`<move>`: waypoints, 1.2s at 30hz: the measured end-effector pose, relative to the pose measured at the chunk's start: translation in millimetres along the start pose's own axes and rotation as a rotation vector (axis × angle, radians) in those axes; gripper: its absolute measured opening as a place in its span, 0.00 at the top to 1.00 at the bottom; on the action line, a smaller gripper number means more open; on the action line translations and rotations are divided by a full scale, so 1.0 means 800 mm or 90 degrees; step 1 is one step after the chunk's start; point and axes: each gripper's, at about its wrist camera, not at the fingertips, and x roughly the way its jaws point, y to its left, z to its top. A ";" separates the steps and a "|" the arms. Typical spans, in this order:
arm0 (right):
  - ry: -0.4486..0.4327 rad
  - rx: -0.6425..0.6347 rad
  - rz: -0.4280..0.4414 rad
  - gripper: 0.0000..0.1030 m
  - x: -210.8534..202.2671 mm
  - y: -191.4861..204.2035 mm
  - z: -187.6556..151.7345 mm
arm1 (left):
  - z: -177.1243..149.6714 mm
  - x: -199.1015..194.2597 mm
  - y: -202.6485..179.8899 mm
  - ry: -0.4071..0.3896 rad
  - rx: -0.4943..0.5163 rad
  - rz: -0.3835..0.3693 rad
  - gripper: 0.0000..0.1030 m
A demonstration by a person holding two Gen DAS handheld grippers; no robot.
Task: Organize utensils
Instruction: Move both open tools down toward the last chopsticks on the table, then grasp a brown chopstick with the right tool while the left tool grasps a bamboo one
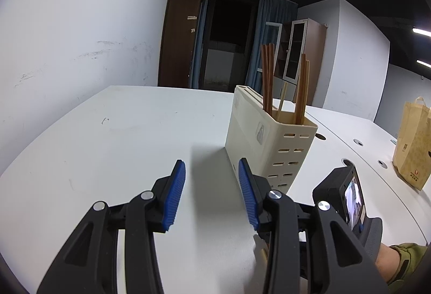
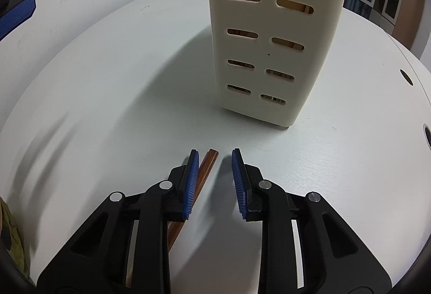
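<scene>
Right gripper straddling a brown chopstick on the table, not yet clamped.

The right gripper (image 2: 214, 159) has its jaws part-way apart over a brown chopstick (image 2: 206, 167) lying flat on the white table (image 2: 107, 78); the stick touches or sits just beside the left pad, with a clear gap to the right pad, so nothing is gripped. Just ahead stands the cream slotted utensil holder (image 2: 272, 38), already holding several upright chopsticks (image 1: 269, 76). The left gripper (image 1: 212, 181) hovers beside the holder, jaws moderately open and empty. Because the stick lies off-centre, closing may roll or skid it sideways, or pinch it at an angle so it pivots when lifted. A skewed stick could then catch the holder's rim.
</scene>
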 end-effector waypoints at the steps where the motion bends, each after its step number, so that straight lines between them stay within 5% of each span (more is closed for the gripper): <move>1: 0.000 -0.002 -0.001 0.80 0.000 0.000 -0.001 | -0.001 0.000 -0.001 0.002 0.002 0.001 0.61; 16: 0.001 0.007 0.013 0.92 -0.017 -0.013 -0.003 | -0.024 0.037 -0.021 0.132 0.032 -0.019 0.61; 30: -0.014 0.027 -0.007 0.93 -0.040 -0.042 -0.020 | -0.066 0.070 -0.055 0.245 0.073 -0.036 0.61; 36: -0.023 0.031 -0.012 0.93 -0.041 -0.018 -0.009 | -0.087 0.082 -0.075 0.291 0.099 -0.051 0.61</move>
